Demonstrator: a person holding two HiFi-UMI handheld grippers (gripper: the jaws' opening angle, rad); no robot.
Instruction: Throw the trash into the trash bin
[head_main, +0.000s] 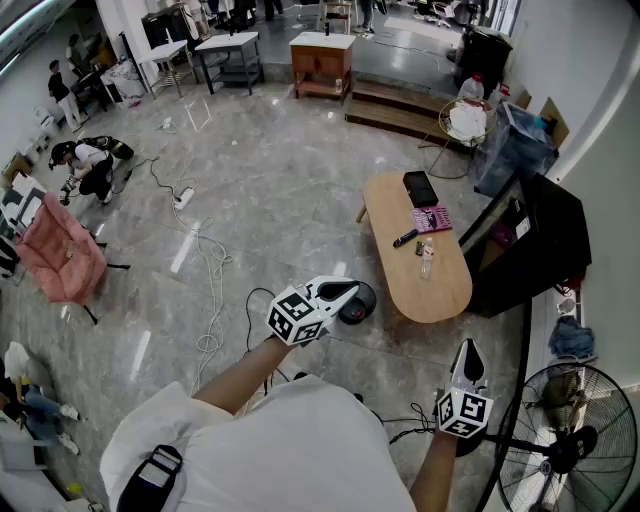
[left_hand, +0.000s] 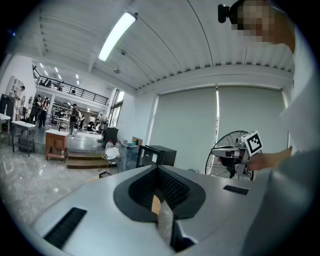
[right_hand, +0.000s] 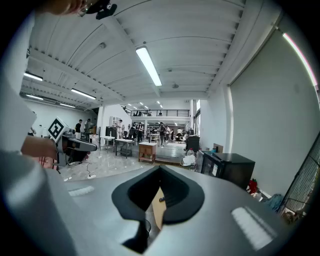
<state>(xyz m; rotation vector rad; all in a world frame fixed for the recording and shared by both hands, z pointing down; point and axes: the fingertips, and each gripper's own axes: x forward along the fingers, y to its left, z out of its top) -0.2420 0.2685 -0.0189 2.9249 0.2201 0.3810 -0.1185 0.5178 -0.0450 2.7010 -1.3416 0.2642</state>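
Note:
On the oval wooden table (head_main: 445, 290) lie a small clear bottle (head_main: 427, 262), a black marker-like stick (head_main: 405, 238), a pink booklet (head_main: 431, 219) and a flat black item (head_main: 420, 188). Beyond the table stand a wire basket with a white bag (head_main: 465, 120) and a blue-grey bin (head_main: 510, 145). My left gripper (head_main: 348, 289) (left_hand: 158, 167) hovers over the floor left of the table, jaws shut and empty. The right gripper (head_main: 467, 348) (right_hand: 159, 169) is held low at the near end of the table, also shut with nothing in it.
A black cabinet (head_main: 545, 235) stands right of the table. A floor fan (head_main: 580, 430) is at my lower right. A round black object (head_main: 357, 303) and white cables (head_main: 205, 260) lie on the floor. People, a pink chair (head_main: 60, 255) and desks are farther off.

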